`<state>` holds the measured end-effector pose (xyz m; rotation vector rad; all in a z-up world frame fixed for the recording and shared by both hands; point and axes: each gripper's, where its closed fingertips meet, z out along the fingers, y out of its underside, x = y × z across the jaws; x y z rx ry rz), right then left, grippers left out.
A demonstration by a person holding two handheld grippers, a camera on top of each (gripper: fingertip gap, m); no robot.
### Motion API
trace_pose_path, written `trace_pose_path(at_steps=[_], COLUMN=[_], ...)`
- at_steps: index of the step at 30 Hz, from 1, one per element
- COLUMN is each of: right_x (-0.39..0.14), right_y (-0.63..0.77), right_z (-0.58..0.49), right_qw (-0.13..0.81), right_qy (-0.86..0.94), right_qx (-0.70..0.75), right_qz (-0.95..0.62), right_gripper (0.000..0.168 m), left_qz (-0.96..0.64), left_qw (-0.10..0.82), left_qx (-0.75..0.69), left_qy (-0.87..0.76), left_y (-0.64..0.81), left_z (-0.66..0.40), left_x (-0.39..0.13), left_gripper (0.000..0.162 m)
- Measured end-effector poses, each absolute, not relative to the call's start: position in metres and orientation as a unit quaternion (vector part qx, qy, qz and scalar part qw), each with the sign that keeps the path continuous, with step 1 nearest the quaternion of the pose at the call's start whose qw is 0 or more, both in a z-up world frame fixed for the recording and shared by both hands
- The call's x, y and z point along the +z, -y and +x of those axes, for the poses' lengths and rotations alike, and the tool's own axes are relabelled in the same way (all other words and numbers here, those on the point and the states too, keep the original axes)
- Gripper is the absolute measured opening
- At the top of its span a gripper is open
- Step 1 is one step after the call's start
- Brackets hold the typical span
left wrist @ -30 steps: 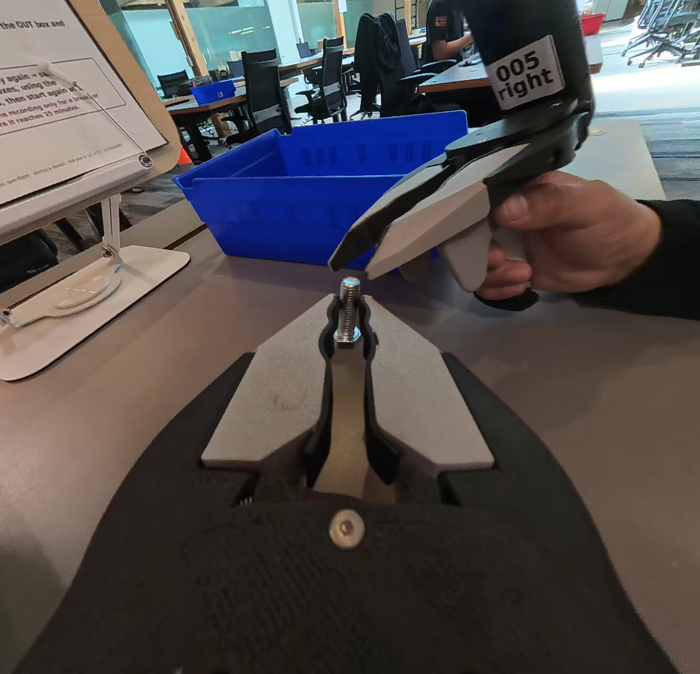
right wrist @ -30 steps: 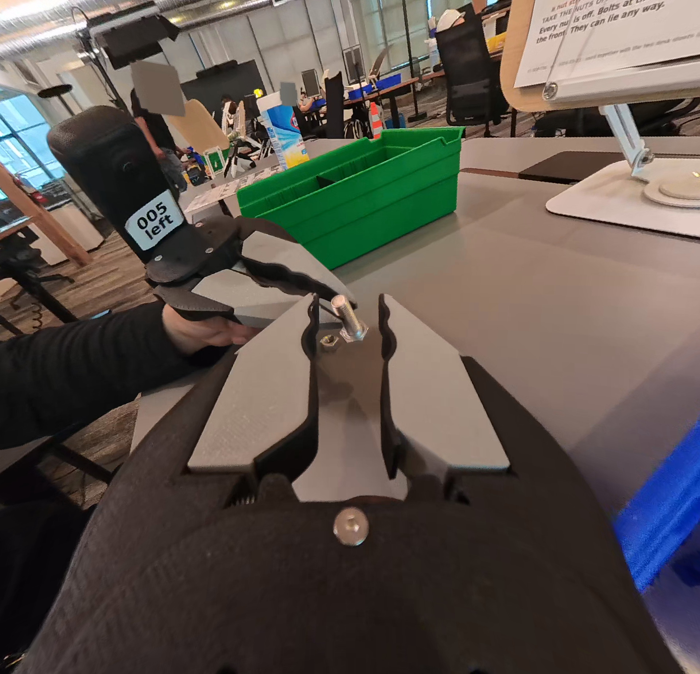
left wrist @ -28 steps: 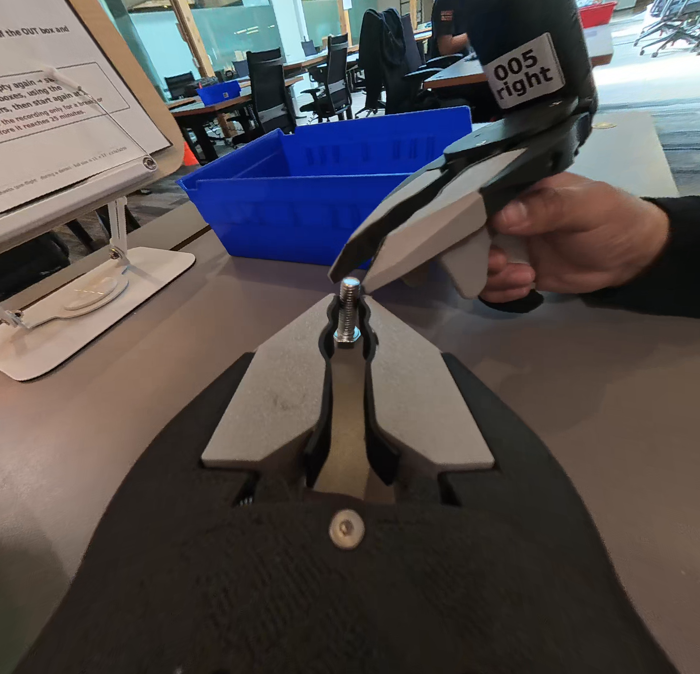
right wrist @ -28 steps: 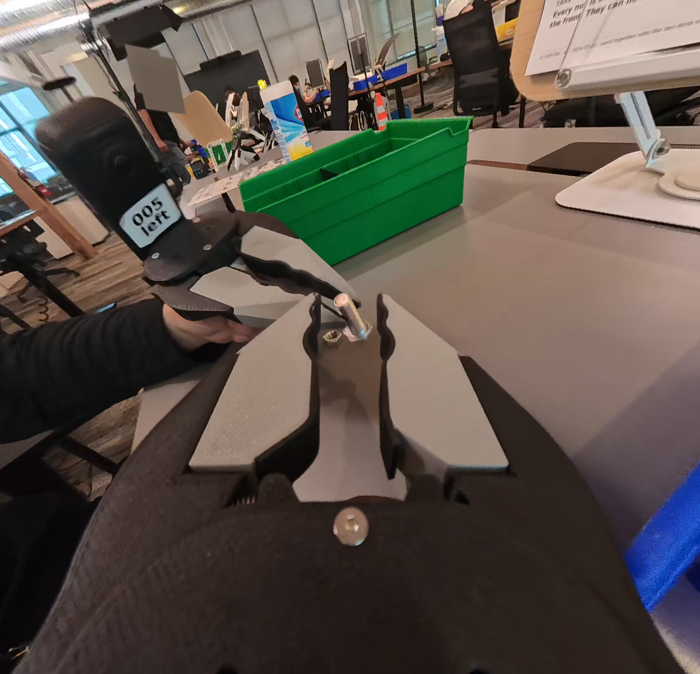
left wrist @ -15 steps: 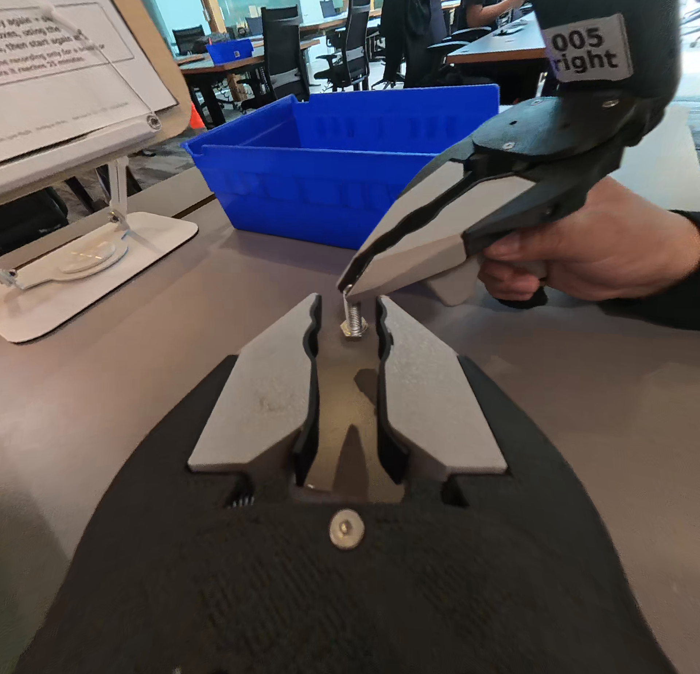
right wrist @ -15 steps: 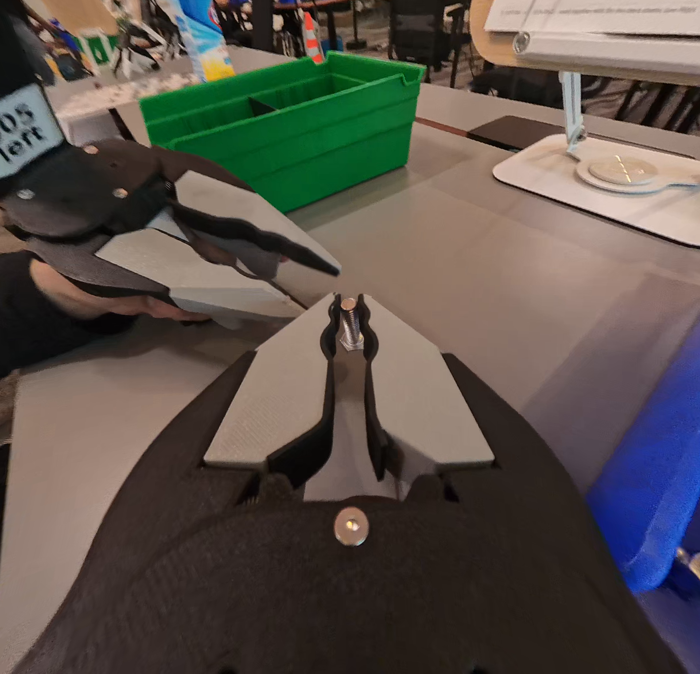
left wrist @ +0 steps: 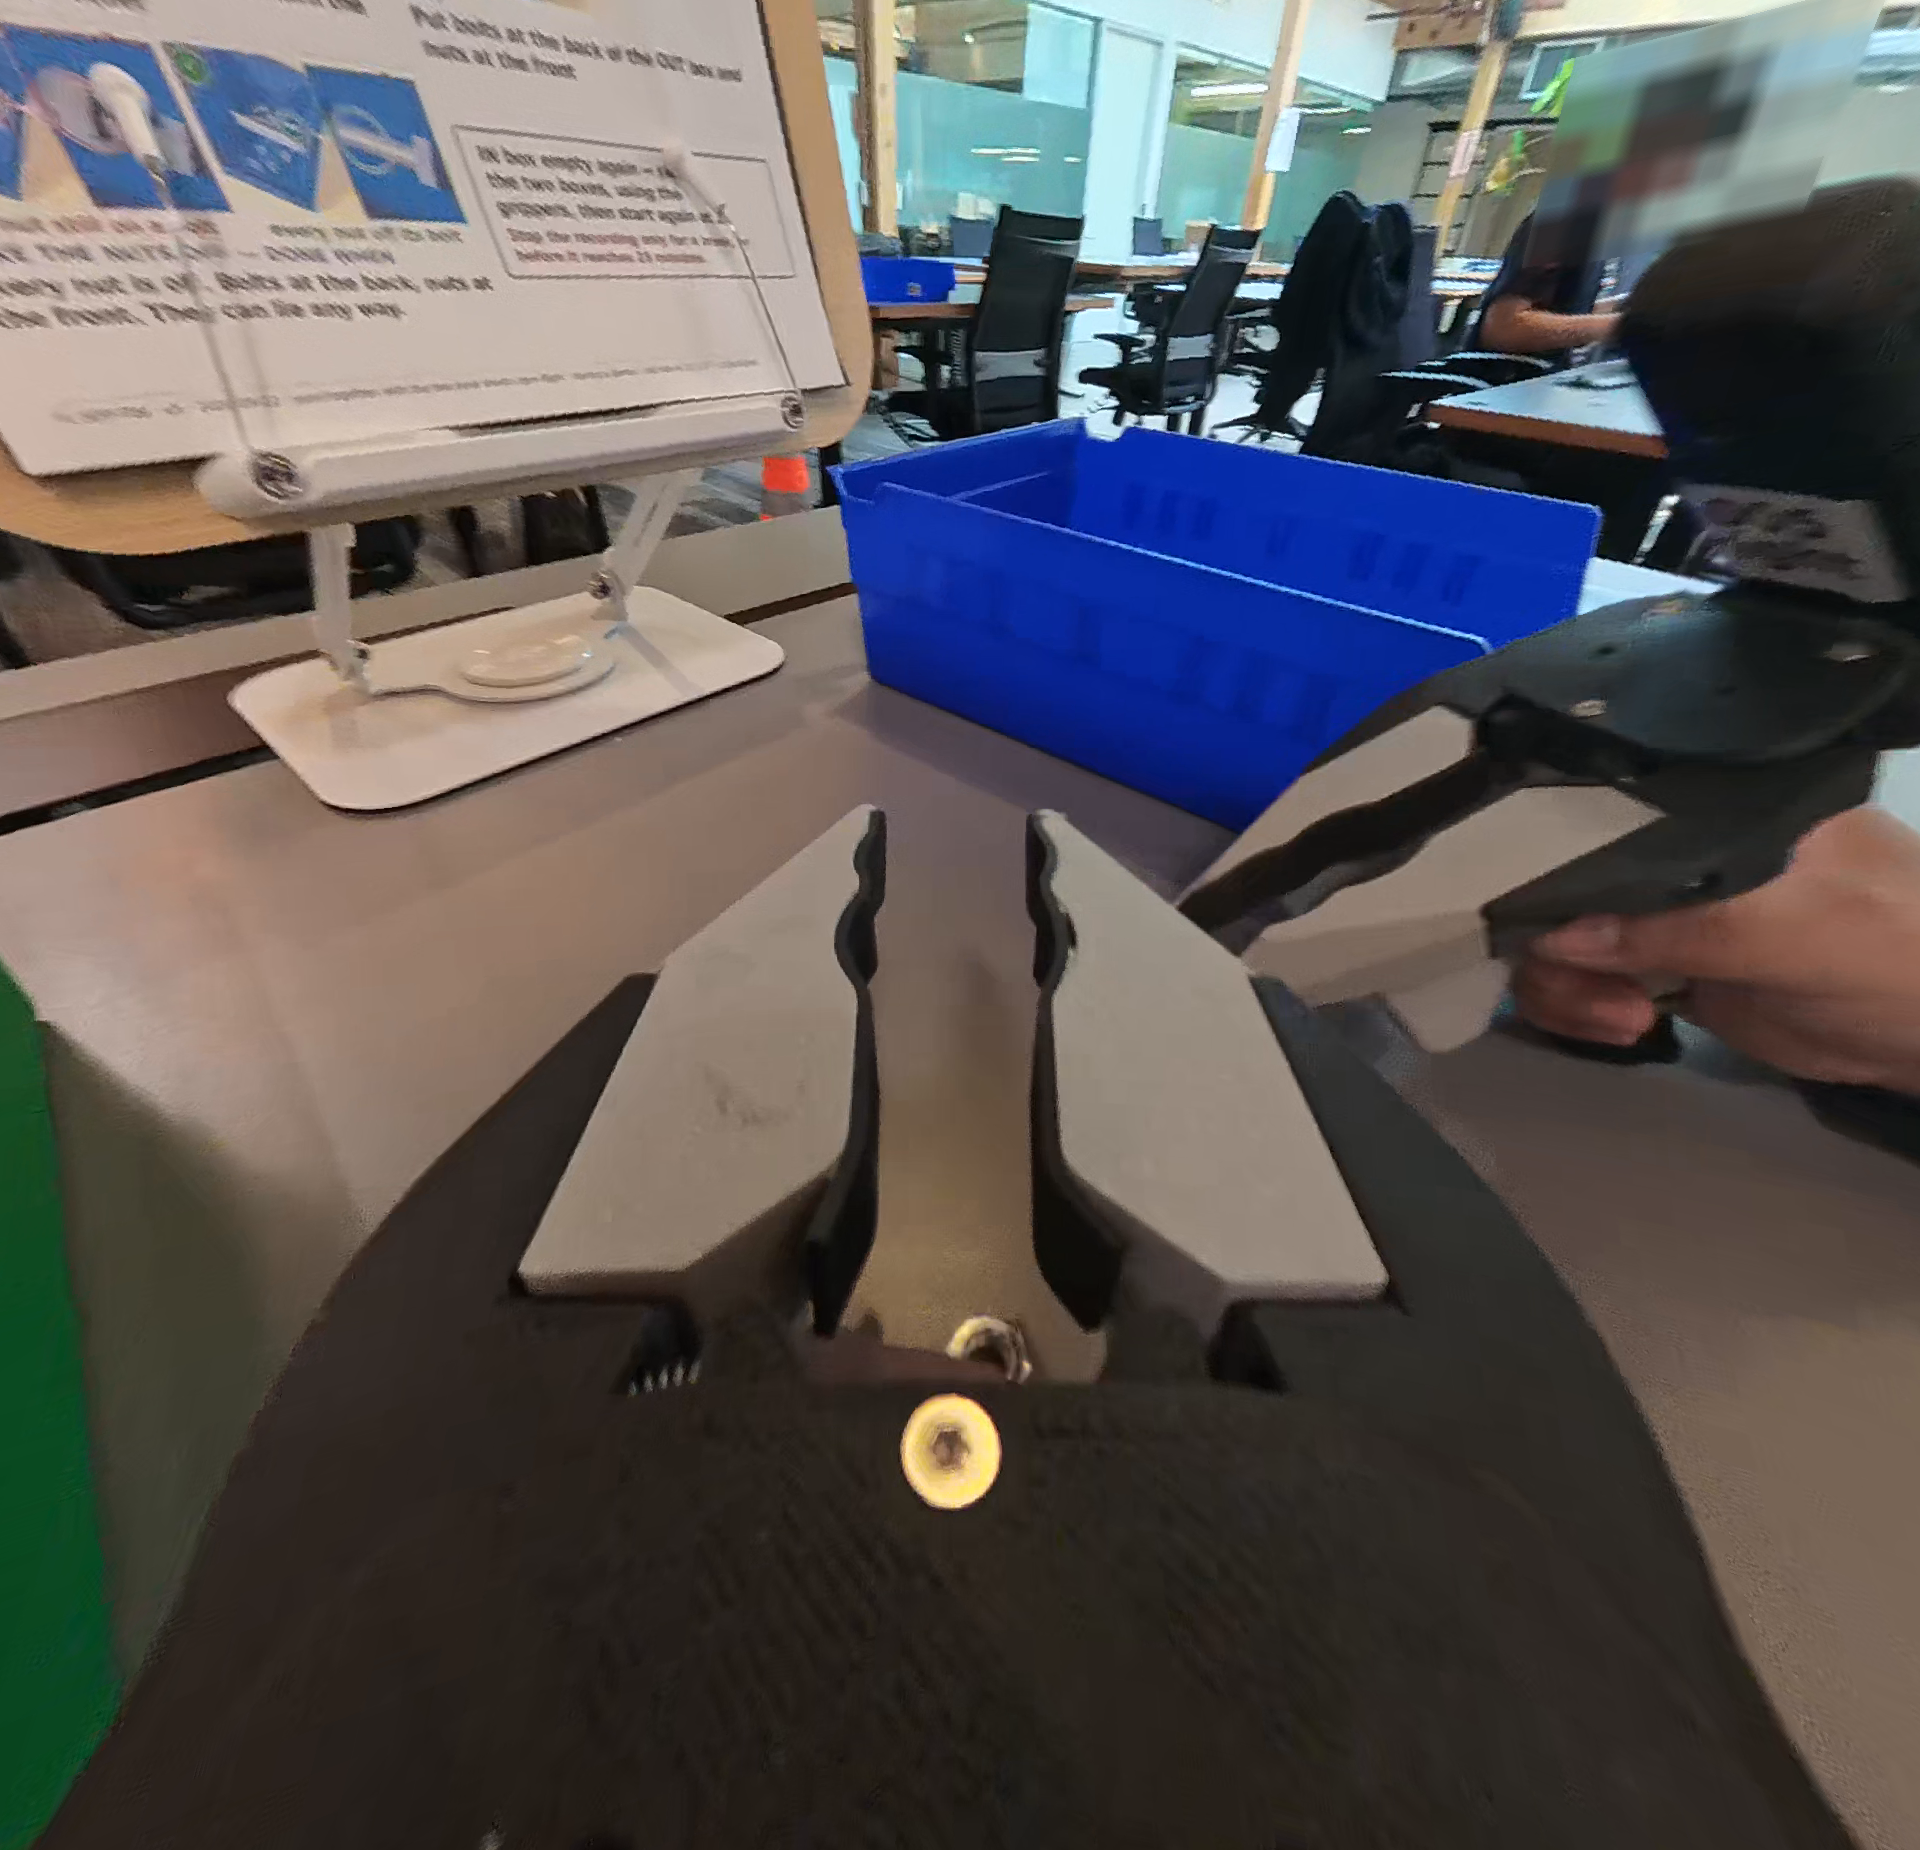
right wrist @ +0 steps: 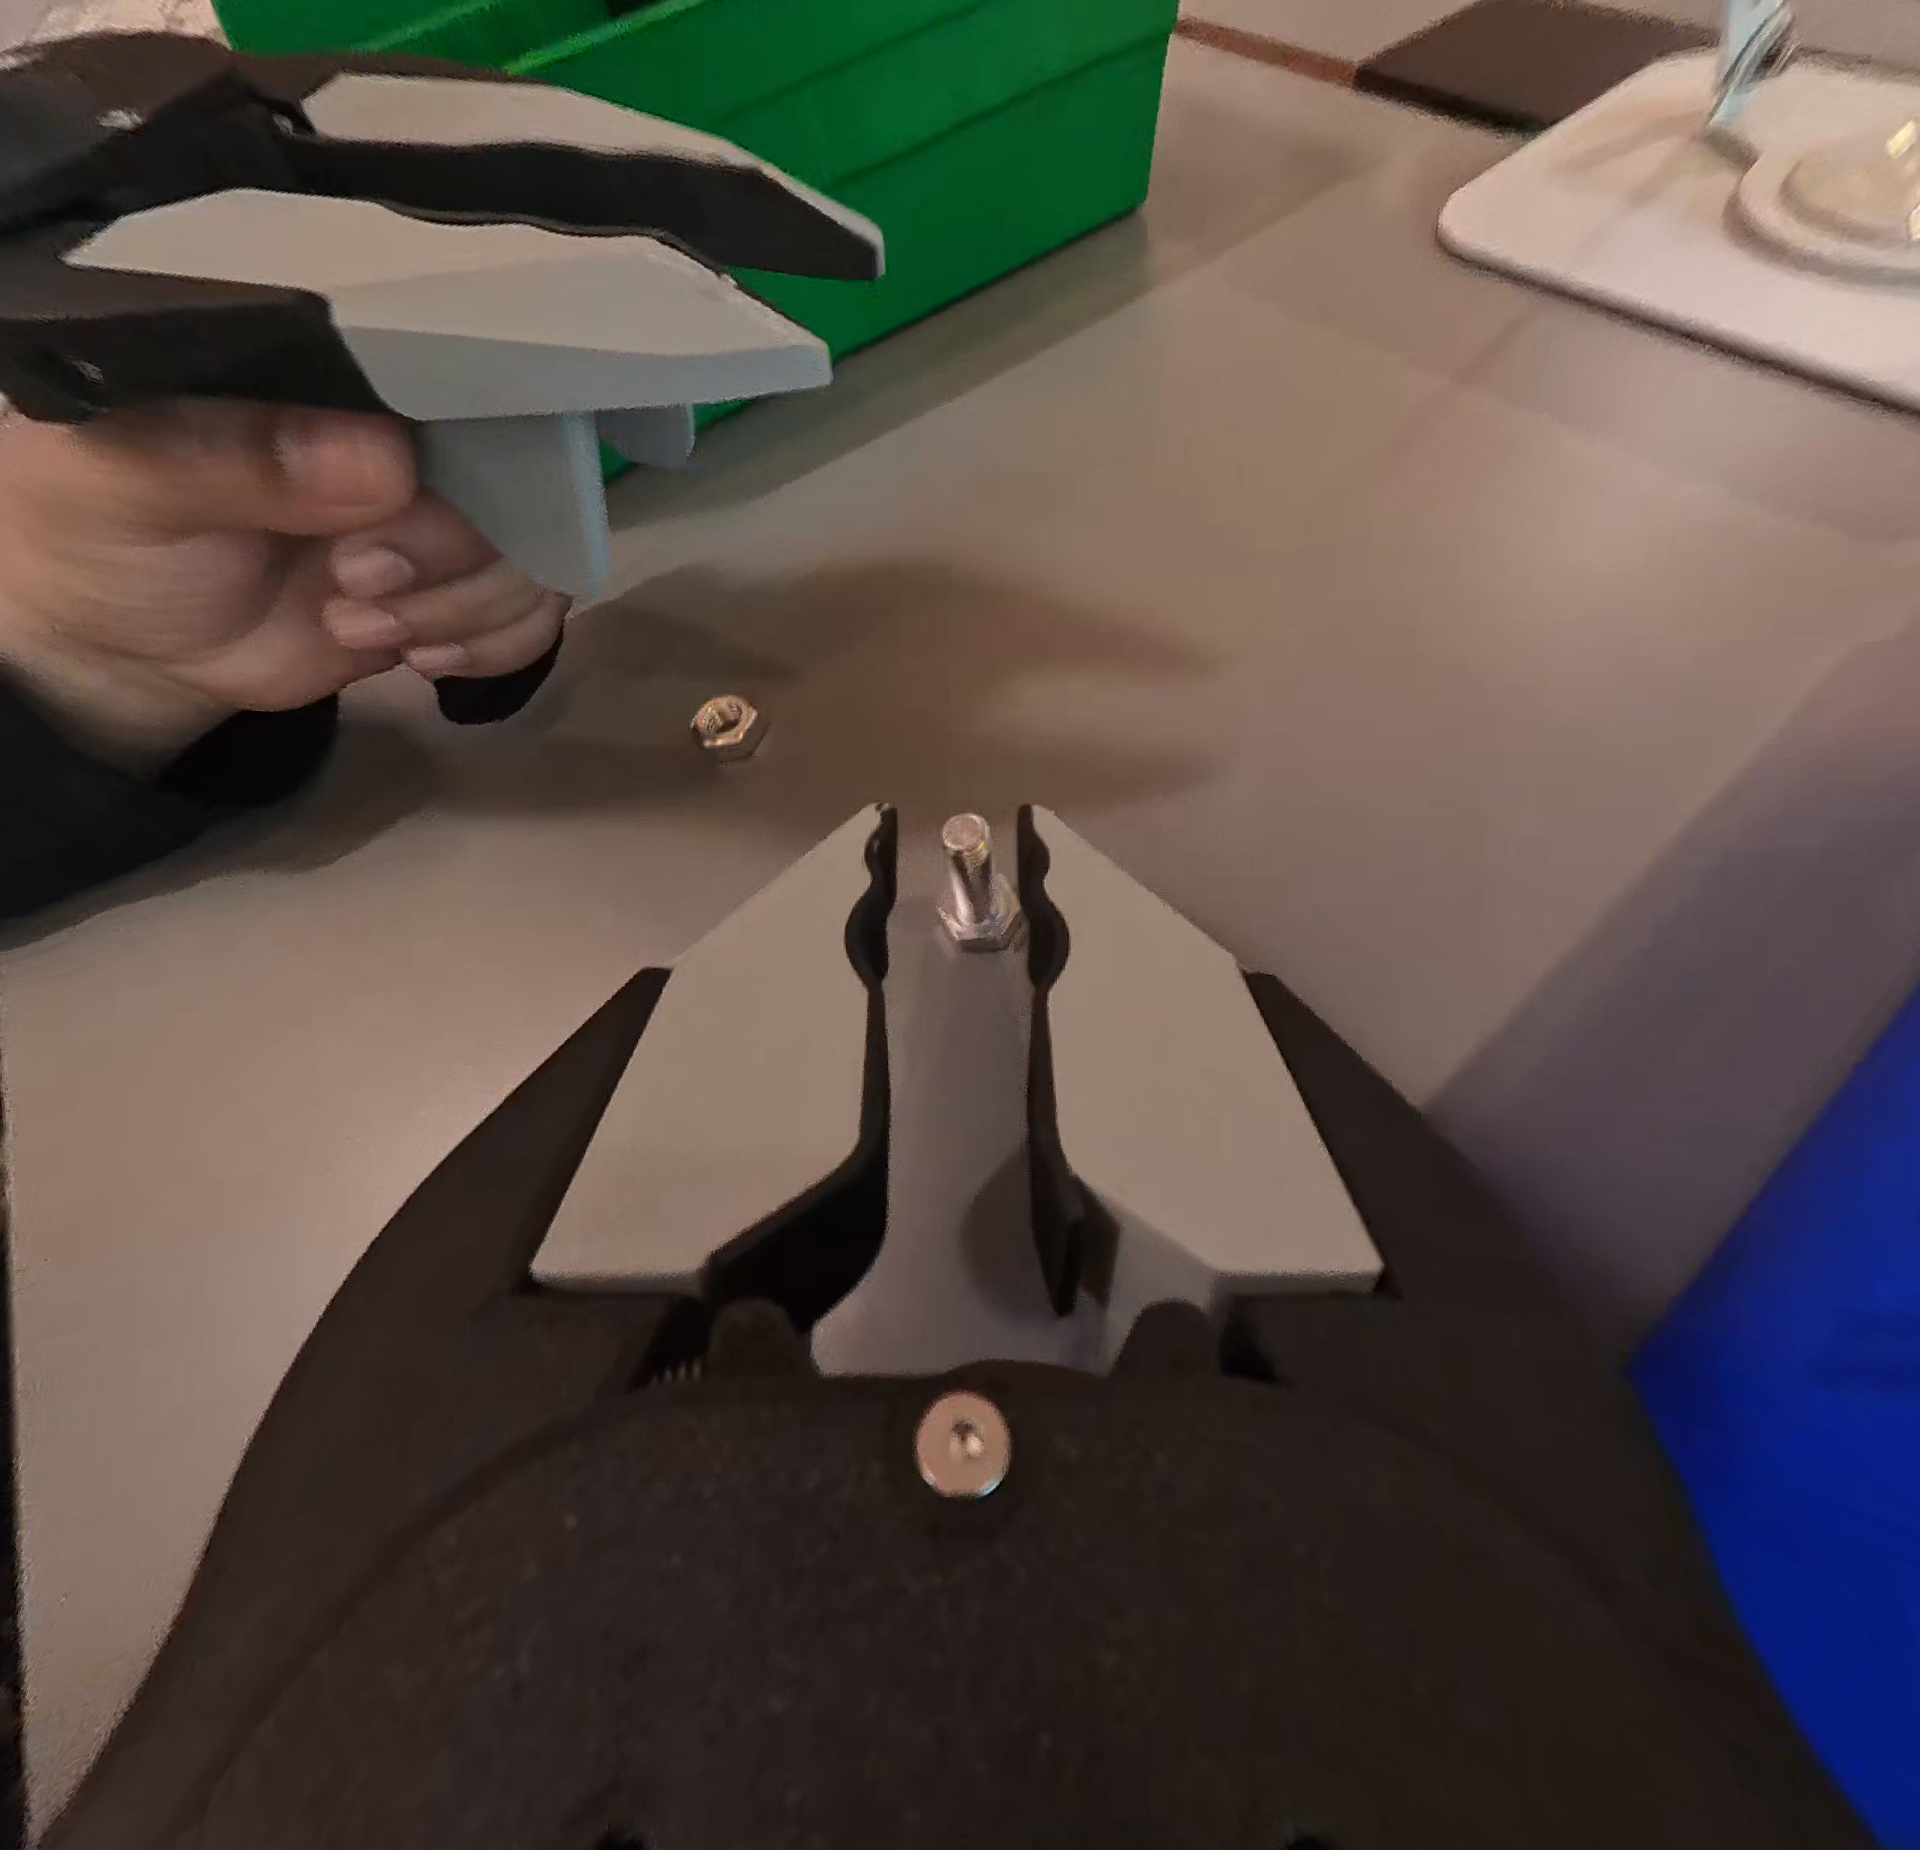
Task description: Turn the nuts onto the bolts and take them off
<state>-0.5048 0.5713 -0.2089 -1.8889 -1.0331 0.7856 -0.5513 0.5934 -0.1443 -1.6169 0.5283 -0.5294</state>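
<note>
Bolt stands head-down on the tabletop between the right gripper fingers — apart, unclamped. Nut lies loose nearby. Left gripper fingers apart, empty — likely freeing it for bin sorting.

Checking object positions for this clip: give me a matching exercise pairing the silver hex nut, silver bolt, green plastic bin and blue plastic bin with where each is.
1 silver hex nut
2 silver bolt
3 green plastic bin
4 blue plastic bin

A upright between the right gripper's fingers
B beyond the left gripper, right wrist view
C loose on the grey table
D beyond the right gripper, left wrist view

Pairs: 1-C, 2-A, 3-B, 4-D
</note>
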Motion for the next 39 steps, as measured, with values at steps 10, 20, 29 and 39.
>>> trace_pose_path(at_steps=[10, 20, 29, 39], right_x=[-0.175, -0.232, -0.245, -0.199], right_y=[-0.503, -0.529, -0.536, -0.530], right_z=[-0.550, -0.582, -0.594, -0.569], right_qw=[0.418, 0.379, 0.335, 0.390], right_qy=[0.501, 0.588, 0.613, 0.580], right_qx=[0.417, 0.243, 0.236, 0.290], right_qz=[-0.634, -0.672, -0.675, -0.654], right_gripper=[0.036, 0.035, 0.024, 0.015], left_qz=[-0.737, -0.755, -0.756, -0.759], left_qw=[0.623, 0.615, 0.611, 0.608], left_qx=[-0.205, -0.198, -0.204, -0.203], left_qy=[-0.162, -0.110, -0.120, -0.116], left_y=[-0.609, -0.617, -0.615, -0.616], left_z=[-0.577, -0.602, -0.597, -0.601], left_x=[-0.153, -0.156, -0.157, -0.159], left_gripper=[0.026, 0.025, 0.025, 0.026])
